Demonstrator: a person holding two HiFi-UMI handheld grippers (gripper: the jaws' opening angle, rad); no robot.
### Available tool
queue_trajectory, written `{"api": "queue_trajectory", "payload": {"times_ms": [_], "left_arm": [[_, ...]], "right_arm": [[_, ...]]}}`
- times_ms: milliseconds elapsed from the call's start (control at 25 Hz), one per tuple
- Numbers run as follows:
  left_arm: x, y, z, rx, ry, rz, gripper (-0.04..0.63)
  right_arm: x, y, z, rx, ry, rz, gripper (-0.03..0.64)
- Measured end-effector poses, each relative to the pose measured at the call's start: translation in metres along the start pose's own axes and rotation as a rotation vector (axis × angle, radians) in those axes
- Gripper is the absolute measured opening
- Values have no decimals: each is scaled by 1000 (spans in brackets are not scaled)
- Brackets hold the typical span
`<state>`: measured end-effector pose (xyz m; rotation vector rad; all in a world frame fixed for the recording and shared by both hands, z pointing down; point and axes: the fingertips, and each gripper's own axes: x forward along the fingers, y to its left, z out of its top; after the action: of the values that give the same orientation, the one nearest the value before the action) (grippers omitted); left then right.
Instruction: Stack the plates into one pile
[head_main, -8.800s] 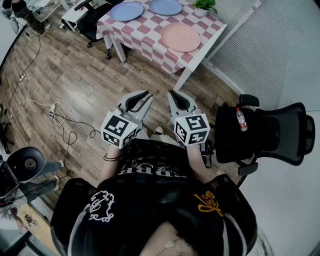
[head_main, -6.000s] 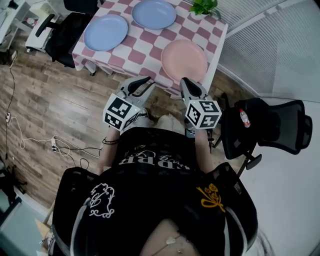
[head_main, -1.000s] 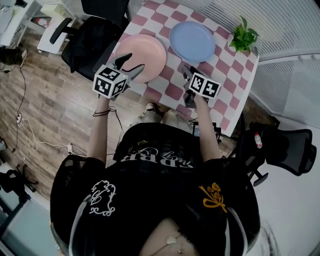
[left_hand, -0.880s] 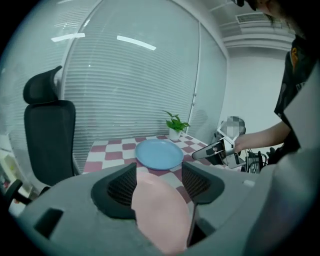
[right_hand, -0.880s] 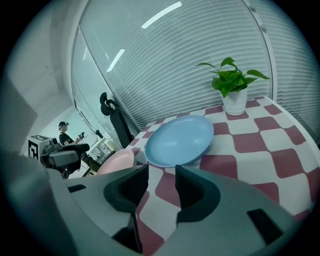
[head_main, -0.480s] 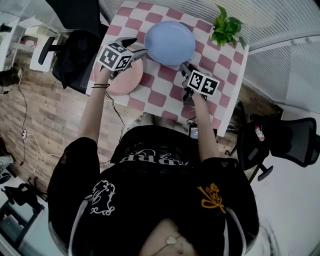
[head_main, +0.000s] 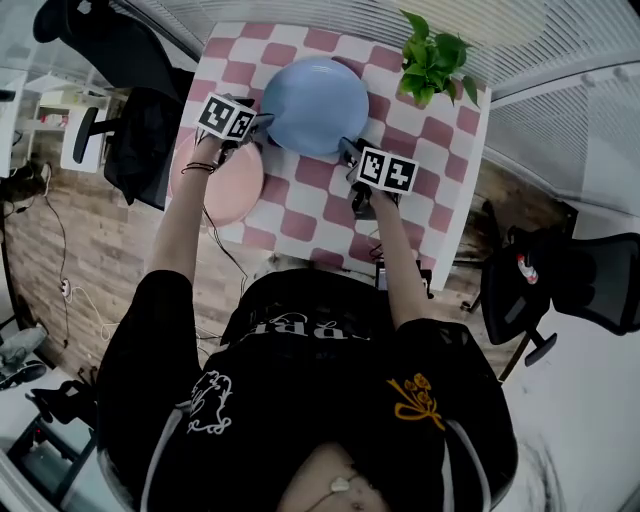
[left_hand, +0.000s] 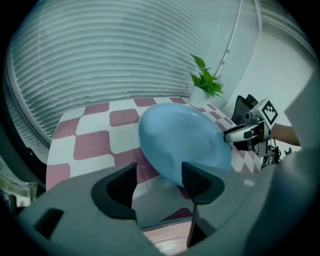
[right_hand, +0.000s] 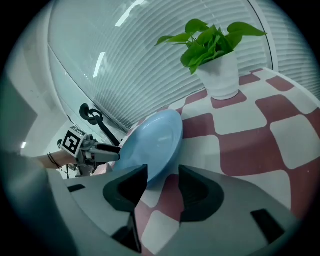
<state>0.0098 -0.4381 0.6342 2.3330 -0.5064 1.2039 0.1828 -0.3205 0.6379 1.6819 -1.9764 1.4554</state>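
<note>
A blue plate (head_main: 315, 105) lies on the checked table (head_main: 425, 165), and a pink plate (head_main: 222, 190) overhangs the table's left edge. My left gripper (head_main: 262, 122) is at the blue plate's left rim, open. In the left gripper view the blue plate (left_hand: 182, 142) reaches into the gap of that gripper (left_hand: 159, 180), with the pink plate (left_hand: 165, 244) just below. My right gripper (head_main: 345, 150) is at the plate's near right rim. Its jaws have just been opening, and the blue plate (right_hand: 150, 145) has its rim at the gap of this gripper (right_hand: 162, 182), unpressed.
A potted plant (head_main: 432, 55) stands at the table's far right corner, close behind the blue plate. A black office chair (head_main: 140, 130) is beside the table's left edge, and another (head_main: 560, 280) stands to the right. Window blinds run behind the table.
Both grippers have moved forward and down to opposite sides of the blue plate. The left one came off the pink plate's area to the blue plate's left rim.
</note>
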Motion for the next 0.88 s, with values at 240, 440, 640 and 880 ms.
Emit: {"api": "queue_trajectory", "payload": {"times_ms": [240,440,640,880], "left_arm": [[10,-3,-5,27,54,-3,282],[10,-10,-5,88,66,4,219],[7,-16,-2,108,73,48,216],[-12,-31,5,83,-11,65,209]], "right_arm": [[9,-7,5,50,-7,33,158],[9,-2,3,31,-2,66,146],[3,-3,6,96,4,52,127],[-18,4,10,128,-26,47,118]]}}
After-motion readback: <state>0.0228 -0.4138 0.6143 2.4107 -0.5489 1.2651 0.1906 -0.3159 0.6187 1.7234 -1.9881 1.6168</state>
